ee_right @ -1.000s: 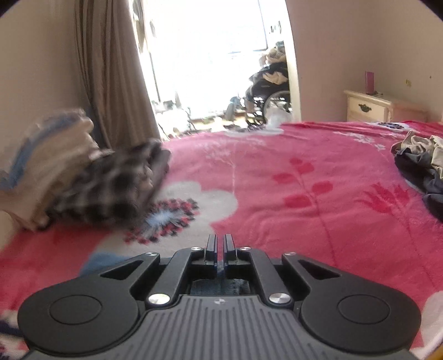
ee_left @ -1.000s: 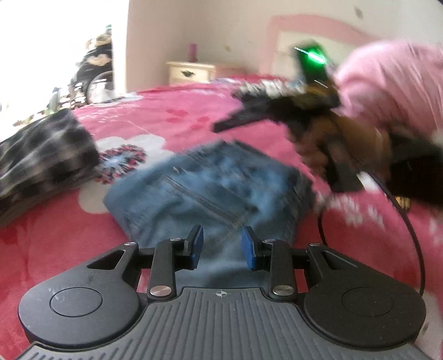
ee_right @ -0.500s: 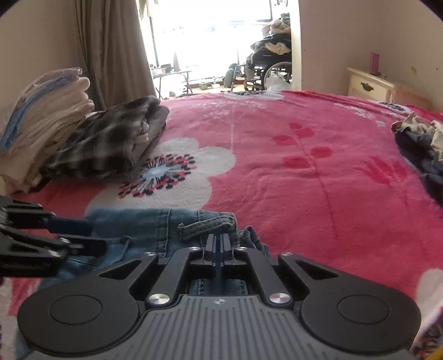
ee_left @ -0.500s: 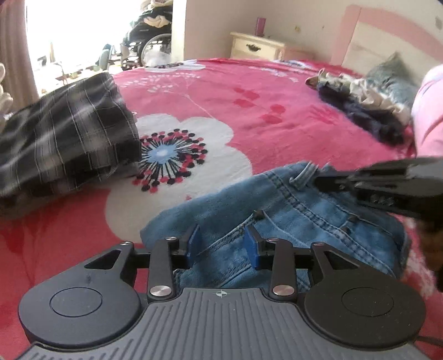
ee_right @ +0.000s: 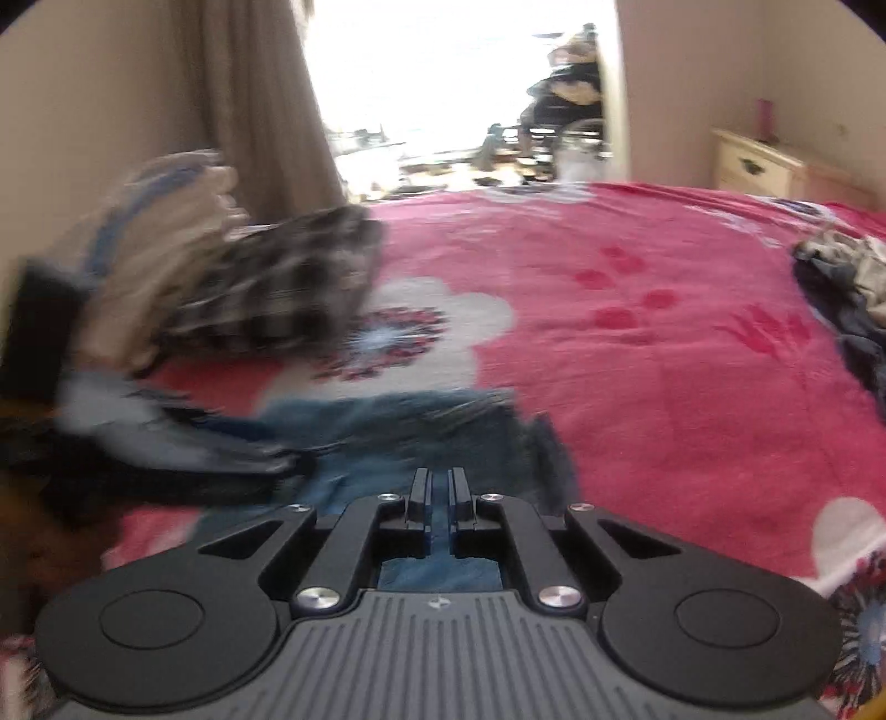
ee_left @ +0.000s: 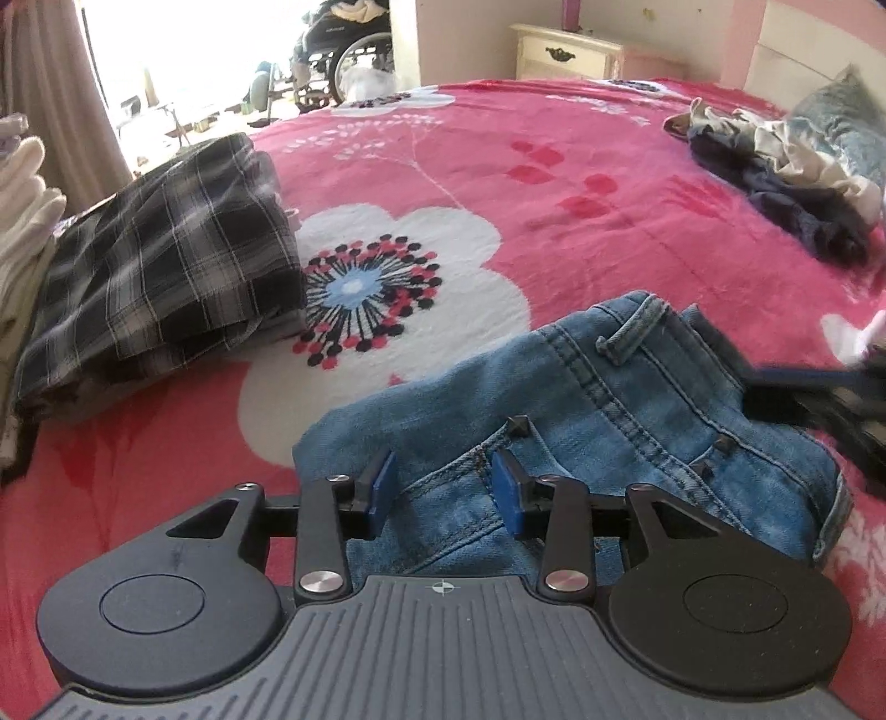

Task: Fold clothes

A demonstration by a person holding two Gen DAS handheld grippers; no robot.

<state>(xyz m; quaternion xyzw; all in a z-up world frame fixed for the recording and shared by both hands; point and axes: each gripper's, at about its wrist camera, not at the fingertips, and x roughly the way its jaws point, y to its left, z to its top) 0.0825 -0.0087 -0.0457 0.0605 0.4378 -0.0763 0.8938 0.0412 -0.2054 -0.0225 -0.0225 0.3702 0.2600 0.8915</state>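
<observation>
Folded blue jeans [ee_left: 598, 421] lie on the pink flowered bedspread [ee_left: 554, 183]. My left gripper [ee_left: 443, 490] is open, its blue pads straddling the near edge of the jeans. My right gripper [ee_right: 437, 487] hovers over the jeans [ee_right: 421, 432] with its jaws nearly closed and a thin gap between them, holding nothing. It also shows blurred at the right edge of the left wrist view [ee_left: 830, 399]. The right wrist view is motion-blurred.
A folded dark plaid garment [ee_left: 160, 277] lies at the left next to a stack of pale folded clothes [ee_left: 22, 210]. A heap of unfolded clothes [ee_left: 775, 171] lies at the far right. A nightstand [ee_left: 565, 58] and a wheelchair [ee_left: 343, 44] stand beyond the bed.
My right gripper has let go of the jeans' belt loop, opened slightly and pulled back. My left gripper has stayed open at the jeans' near edge, moving in slightly.
</observation>
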